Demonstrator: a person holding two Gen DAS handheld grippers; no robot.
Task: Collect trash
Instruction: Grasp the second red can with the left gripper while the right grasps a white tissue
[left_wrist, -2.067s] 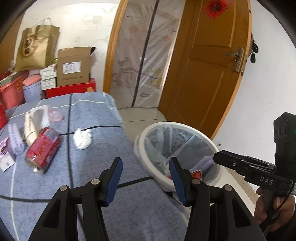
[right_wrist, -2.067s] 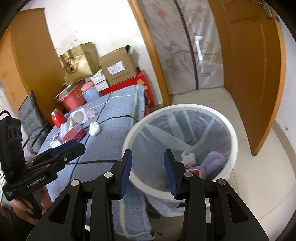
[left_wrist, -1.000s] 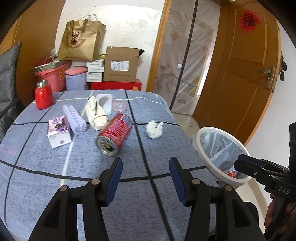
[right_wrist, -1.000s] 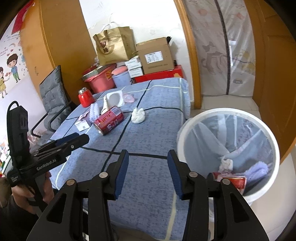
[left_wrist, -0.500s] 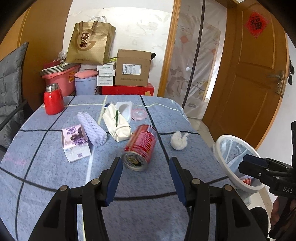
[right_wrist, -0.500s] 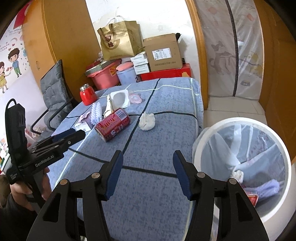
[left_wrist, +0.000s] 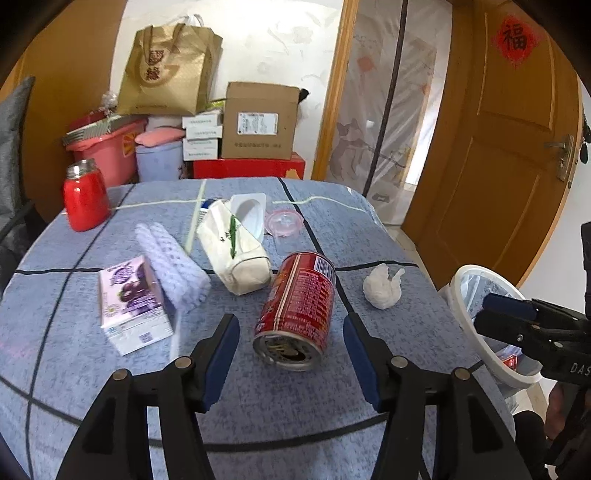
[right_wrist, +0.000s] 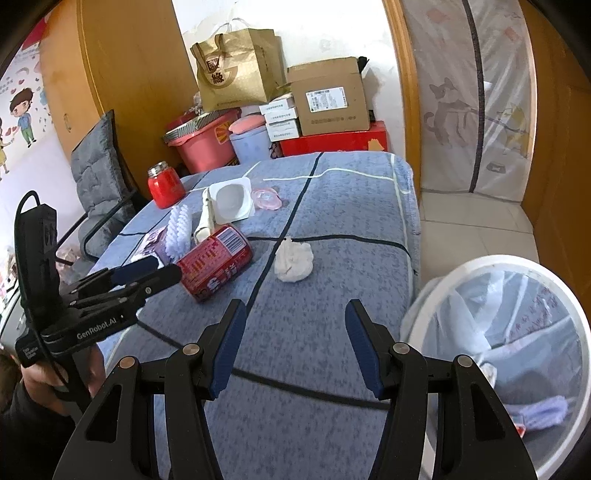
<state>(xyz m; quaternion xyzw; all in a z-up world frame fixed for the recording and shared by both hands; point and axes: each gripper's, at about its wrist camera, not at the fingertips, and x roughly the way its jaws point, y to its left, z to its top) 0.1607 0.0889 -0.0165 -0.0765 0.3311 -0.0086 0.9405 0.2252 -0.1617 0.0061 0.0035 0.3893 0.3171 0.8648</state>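
A red drink can (left_wrist: 297, 306) lies on its side on the blue checked tablecloth (left_wrist: 369, 406), open end toward me. My left gripper (left_wrist: 291, 328) hangs just short of it, jaws opening; the can's near end sits between the blue pads (left_wrist: 223, 350), untouched. A crumpled white tissue (left_wrist: 382, 288) lies right of the can. My right gripper (right_wrist: 293, 314) is open and empty over the cloth, the tissue (right_wrist: 293, 263) ahead of it. The lined white trash bin (right_wrist: 517, 263) stands on the floor at the table's right, with scraps inside.
Behind the can lie a purple carton (left_wrist: 131, 306), a lilac brush (left_wrist: 168, 258), a white pouch (left_wrist: 236, 254), a yoghurt cup (left_wrist: 251, 208) and a pink lid (left_wrist: 284, 221). A red flask (left_wrist: 86, 195) stands far left. Boxes and a bag are stacked beyond; a wooden door (left_wrist: 498, 166) is at the right.
Both grippers have swung left from over the bin to above the table. The can now sits close between the left jaws, which stand wider than before. The tissue has neared the right gripper.
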